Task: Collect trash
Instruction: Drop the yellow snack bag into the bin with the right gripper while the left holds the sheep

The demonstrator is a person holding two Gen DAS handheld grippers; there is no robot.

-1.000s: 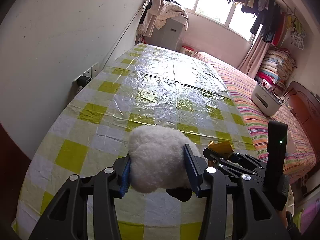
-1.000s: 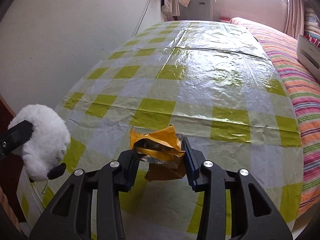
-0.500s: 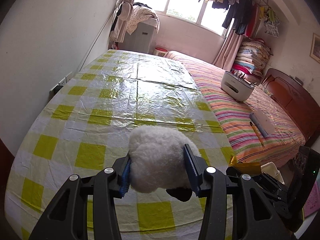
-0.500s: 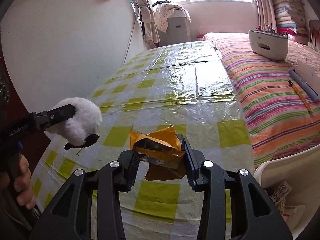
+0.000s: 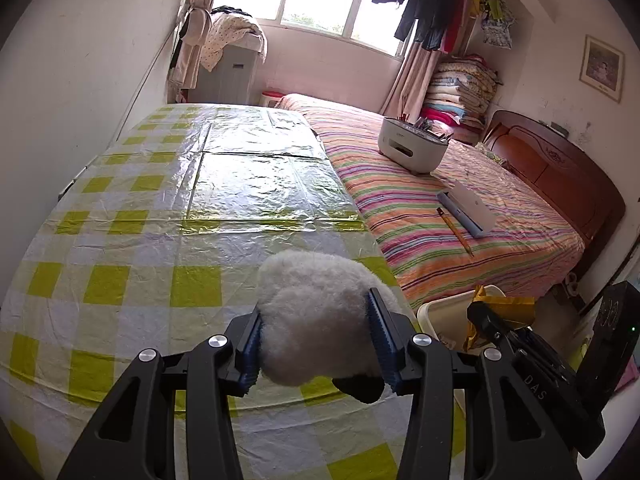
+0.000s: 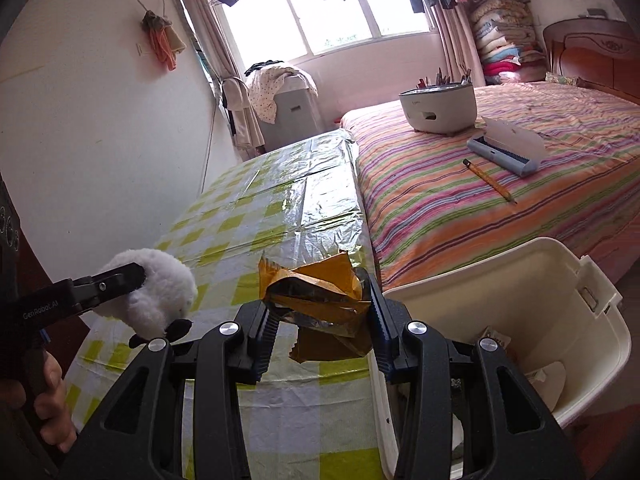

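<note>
My right tongs (image 6: 320,320) pinch a crumpled yellow-brown wrapper (image 6: 316,292) with a silvery inner face. It lies crosswise between the two blue pads, its long axis running from pad to pad, a torn flap hanging below. It hangs over the counter's (image 6: 256,216) right edge, just beside the rim of the white bin (image 6: 520,264), where some scraps already lie at the bottom. My left tongs (image 5: 316,336) are clamped on a white fluffy ball (image 5: 316,312) with a small black tab at its underside; the fluff bulges forward past the pads, above the counter's near right corner. Beyond, the checked yellow cover shines. To the right the striped bed (image 5: 440,208) carries a pencil (image 5: 456,232), a flat case (image 5: 468,212) and a white tub (image 5: 412,148).
</note>
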